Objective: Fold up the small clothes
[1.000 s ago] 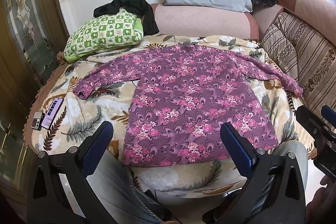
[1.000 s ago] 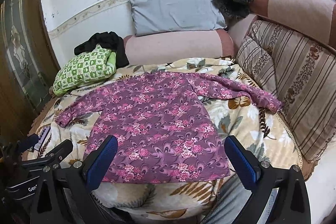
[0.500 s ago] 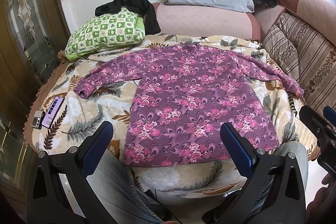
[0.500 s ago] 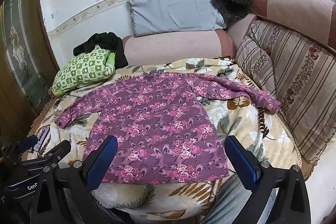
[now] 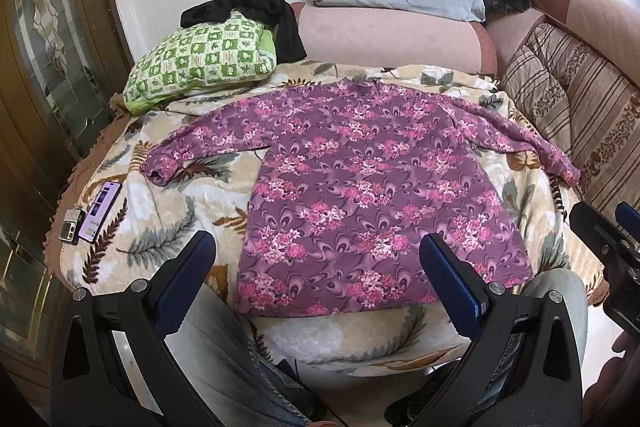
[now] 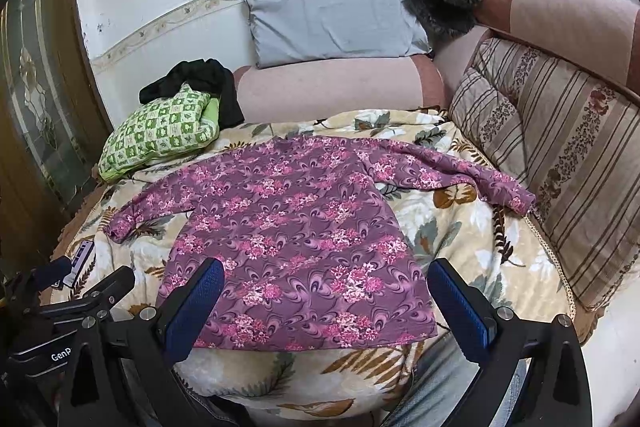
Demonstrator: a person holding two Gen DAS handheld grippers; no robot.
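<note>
Change since earlier: both grippers have crept slightly, so the shirt sits a touch lower and nearer in each view; nothing on the bed has shifted.
Left gripper (image 5: 316, 267): jaws spread wide, blue pads apart, holding and touching nothing, poised above the near edge of the bed.
Right gripper (image 6: 324, 293): jaws equally wide apart, gripping nothing, just short of the shirt's hem.
Knees: blue jeans (image 5: 224, 359) below both grippers, against the bed edge.
Purple floral shirt (image 5: 360, 195): spread flat on the leaf-print blanket (image 5: 168, 211), hem toward the grippers, both long sleeves stretched out sideways.
Phones (image 5: 98, 207): two lying together on the blanket's left edge.
Green checked pillow (image 5: 200, 63): beyond the left sleeve, a black garment (image 5: 256, 7) draped behind it.
Far end: grey pillow (image 6: 328, 17) propped on the pink bolster (image 6: 332, 87).
</note>
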